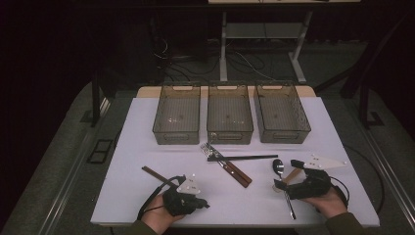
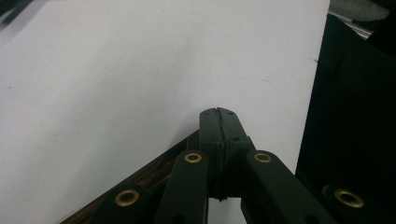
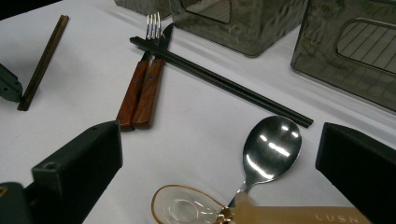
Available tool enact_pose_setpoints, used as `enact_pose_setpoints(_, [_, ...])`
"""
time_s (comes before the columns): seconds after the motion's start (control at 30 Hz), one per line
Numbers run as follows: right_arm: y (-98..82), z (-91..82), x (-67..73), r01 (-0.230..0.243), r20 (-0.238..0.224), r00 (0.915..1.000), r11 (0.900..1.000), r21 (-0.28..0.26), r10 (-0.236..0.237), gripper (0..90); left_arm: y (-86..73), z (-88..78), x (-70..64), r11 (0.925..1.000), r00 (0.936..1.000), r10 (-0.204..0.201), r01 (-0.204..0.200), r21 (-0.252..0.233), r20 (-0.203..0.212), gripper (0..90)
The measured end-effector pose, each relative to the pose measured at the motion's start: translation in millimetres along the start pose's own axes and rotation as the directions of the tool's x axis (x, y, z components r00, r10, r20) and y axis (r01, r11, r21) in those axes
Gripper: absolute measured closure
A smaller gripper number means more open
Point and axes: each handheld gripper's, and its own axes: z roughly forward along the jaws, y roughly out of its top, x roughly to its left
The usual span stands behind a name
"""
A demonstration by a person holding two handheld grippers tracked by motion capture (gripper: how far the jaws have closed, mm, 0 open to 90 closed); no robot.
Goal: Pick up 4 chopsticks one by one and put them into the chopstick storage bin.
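My left gripper (image 1: pixel 203 204) lies near the table's front edge with its jaws pressed together (image 2: pixel 218 115) and nothing between them. A brown chopstick (image 1: pixel 156 175) (image 2: pixel 154 173) runs under its body. My right gripper (image 1: pixel 288 175) (image 3: pixel 219 137) stands open at the front right, its jaws wide on either side of a metal spoon (image 1: pixel 278 166) (image 3: pixel 273 147). A clear-bowled spoon with a beige handle (image 3: pixel 187 205) lies across the metal spoon's stem. A fork and knife with wooden handles (image 1: pixel 230 169) (image 3: pixel 140 93) lie mid-table, with black chopsticks (image 1: pixel 244 157) (image 3: pixel 219 79) across them.
Three translucent grey bins (image 1: pixel 177 131) (image 1: pixel 230 133) (image 1: pixel 283 133) stand side by side at the back of the white table (image 1: pixel 147 147). Dark floor, cables and a desk frame lie beyond the far edge.
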Motion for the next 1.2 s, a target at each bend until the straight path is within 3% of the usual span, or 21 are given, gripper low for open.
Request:
enact_pose_setpoints(0.1, [0.0, 0.2, 0.2, 0.0, 0.0, 1.0, 1.0, 0.002, 0.0, 0.5, 1.7, 0.9, -1.0, 0.9999, 0.9998, 0.013, -0.013, -0.005, -0.014, 89.9])
enact_pose_setpoints(0.4, [0.0, 0.3, 0.2, 0.0, 0.0, 1.0, 1.0, 0.001, 0.0, 0.4, 5.5, 7.1, -4.2, 0.9994, 0.9994, 0.036, -0.036, 0.004, -0.002, 89.9])
enact_pose_setpoints(0.43, [0.0, 0.3, 0.2, 0.0, 0.0, 1.0, 1.0, 0.001, 0.0, 0.4, 5.5, 8.9, -6.1, 0.9998, 0.9999, 0.012, -0.012, -0.017, -0.003, 89.9])
enact_pose_setpoints(0.57, [0.1, 0.5, 0.3, 0.0, 0.002, 1.0, 1.0, 0.002, 0.0, 0.4, 7.7, 9.8, -4.9, 0.999, 0.999, 0.044, -0.044, -0.001, -0.009, 89.9])
enact_pose_setpoints(0.6, [0.1, 0.5, 0.4, -0.001, 0.001, 1.0, 1.0, 0.001, 0.001, 0.4, 8.2, 11.6, -6.6, 0.9995, 0.9995, 0.026, -0.026, -0.018, -0.015, 89.9])
enact_pose_setpoints(0.67, [0.0, 0.4, 0.4, -0.001, 0.001, 1.0, 1.0, 0.001, 0.001, 0.4, 9.7, 11.7, -5.5, 0.9988, 0.9987, 0.048, -0.048, -0.001, -0.015, 89.9])
enact_pose_setpoints(0.97, [0.0, 0.4, 0.3, 0.0, 0.002, 1.0, 1.0, 0.003, 0.0, 0.4, 13.7, 15.9, -4.1, 0.9984, 0.9982, 0.054, -0.055, -0.011, -0.026, 90.0])
enact_pose_setpoints(1.0, [0.0, 0.3, 0.3, 0.0, 0.002, 1.0, 1.0, 0.003, 0.0, 0.4, 14.1, 17.4, -4.8, 0.9988, 0.9987, 0.041, -0.042, -0.026, -0.03, 90.0])
enact_pose_setpoints(1.03, [0.0, 0.3, 0.2, 0.002, 0.001, 1.0, 1.0, 0.002, -0.002, 0.5, 15.0, 16.7, -3.3, 0.9981, 0.9977, 0.06, -0.06, -0.009, -0.03, 90.0])
enact_pose_setpoints(1.2, [-0.1, 0.2, 0.0, 0.002, 0.002, 1.0, 1.0, 0.002, -0.002, 0.4, 18.5, 19.9, -0.8, 0.998, 0.9974, 0.059, -0.06, -0.019, -0.04, 90.0])
